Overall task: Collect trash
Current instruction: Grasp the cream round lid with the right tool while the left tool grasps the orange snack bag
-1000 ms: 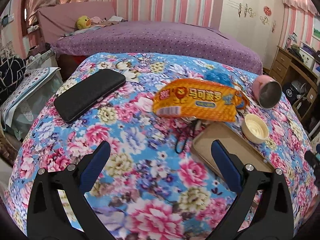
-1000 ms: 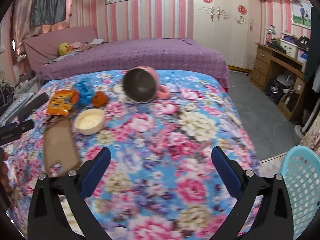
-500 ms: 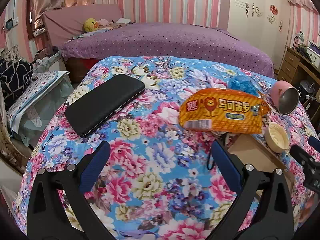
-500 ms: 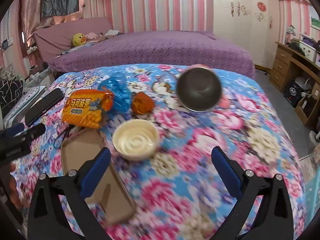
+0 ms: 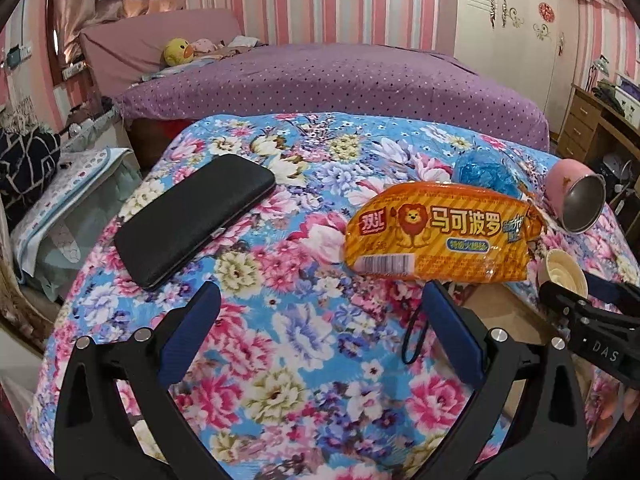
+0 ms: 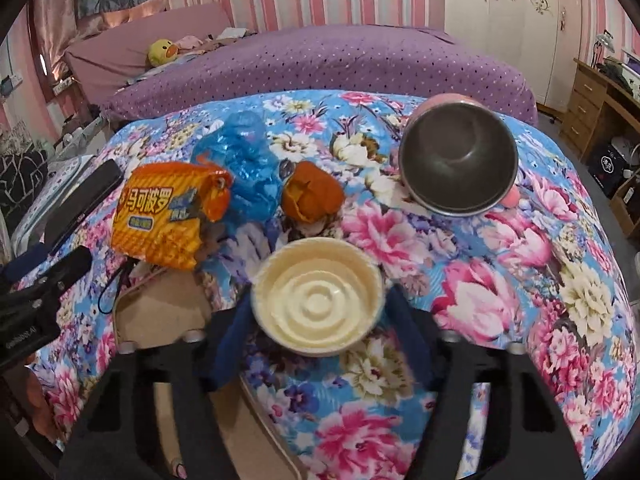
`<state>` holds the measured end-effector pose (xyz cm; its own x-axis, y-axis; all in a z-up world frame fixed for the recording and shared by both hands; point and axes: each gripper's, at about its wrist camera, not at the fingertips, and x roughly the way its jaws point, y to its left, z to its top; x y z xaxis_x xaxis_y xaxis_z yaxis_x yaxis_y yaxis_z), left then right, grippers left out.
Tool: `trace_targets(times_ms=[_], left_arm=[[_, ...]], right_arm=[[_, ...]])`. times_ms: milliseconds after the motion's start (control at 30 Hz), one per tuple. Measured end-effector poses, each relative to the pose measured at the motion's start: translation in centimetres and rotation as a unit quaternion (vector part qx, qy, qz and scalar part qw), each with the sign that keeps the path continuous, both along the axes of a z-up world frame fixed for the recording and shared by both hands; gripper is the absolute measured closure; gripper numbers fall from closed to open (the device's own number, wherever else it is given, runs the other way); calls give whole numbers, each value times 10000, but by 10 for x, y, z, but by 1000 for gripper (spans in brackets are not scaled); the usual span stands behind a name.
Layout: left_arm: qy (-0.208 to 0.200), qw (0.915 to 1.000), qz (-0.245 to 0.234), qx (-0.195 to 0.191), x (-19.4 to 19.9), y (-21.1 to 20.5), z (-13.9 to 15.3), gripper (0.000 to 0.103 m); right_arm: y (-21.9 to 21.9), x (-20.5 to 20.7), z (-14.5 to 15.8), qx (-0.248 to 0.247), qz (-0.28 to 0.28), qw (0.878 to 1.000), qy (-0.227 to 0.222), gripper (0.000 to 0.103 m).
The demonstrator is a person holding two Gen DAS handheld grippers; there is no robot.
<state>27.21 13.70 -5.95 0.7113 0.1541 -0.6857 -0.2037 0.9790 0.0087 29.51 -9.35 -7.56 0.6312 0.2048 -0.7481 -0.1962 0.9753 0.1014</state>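
Note:
An orange snack bag (image 5: 440, 236) lies on the floral table (image 5: 280, 320), just beyond my open, empty left gripper (image 5: 320, 312). It also shows in the right wrist view (image 6: 168, 216). A cream paper cup (image 6: 318, 300) lies between the fingers of my right gripper (image 6: 320, 320), whose jaws stand close around it. A crumpled blue plastic bag (image 6: 248, 160) and an orange peel (image 6: 314, 192) lie behind the cup. The cup (image 5: 564, 272) shows at the right of the left wrist view, with the right gripper's finger beside it.
A black case (image 5: 192, 224) lies at the table's left. A pink steel-lined bowl (image 6: 458, 164) lies tipped at the back right. A brown cardboard piece (image 6: 160, 312) and a black cord (image 5: 414, 336) lie near the front. A purple bed (image 5: 340, 80) stands behind.
My right gripper has swung left and moved in on the cream cup, its fingers closing around it. My left gripper has drifted left and slightly closer to the snack bag.

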Motion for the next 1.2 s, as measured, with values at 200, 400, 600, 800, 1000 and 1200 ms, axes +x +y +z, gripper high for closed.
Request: trace_targets(times_ms=[200, 400, 600, 800, 1000, 1200], left_arm=[[-8, 9994, -202, -295, 9, -18, 2, 6], [125, 9973, -647, 330, 23, -70, -3, 6], [271, 9927, -889, 774, 31, -101, -8, 6], [400, 9948, -736, 572, 41, -95, -12, 6], [104, 9988, -481, 73, 38, -76, -4, 6], [-110, 9996, -255, -74, 33, -62, 4, 8]], right_arm=[[-32, -13, 8, 83, -146, 9997, -169, 42], [-80, -43, 8, -17, -529, 9984, -214, 42], [-118, -42, 1, 421, -858, 9953, -145, 42], [-119, -39, 1, 445, -771, 9958, -195, 42], [-118, -38, -1, 535, -698, 9960, -170, 42], [-122, -39, -1, 536, -678, 9961, -186, 42]])
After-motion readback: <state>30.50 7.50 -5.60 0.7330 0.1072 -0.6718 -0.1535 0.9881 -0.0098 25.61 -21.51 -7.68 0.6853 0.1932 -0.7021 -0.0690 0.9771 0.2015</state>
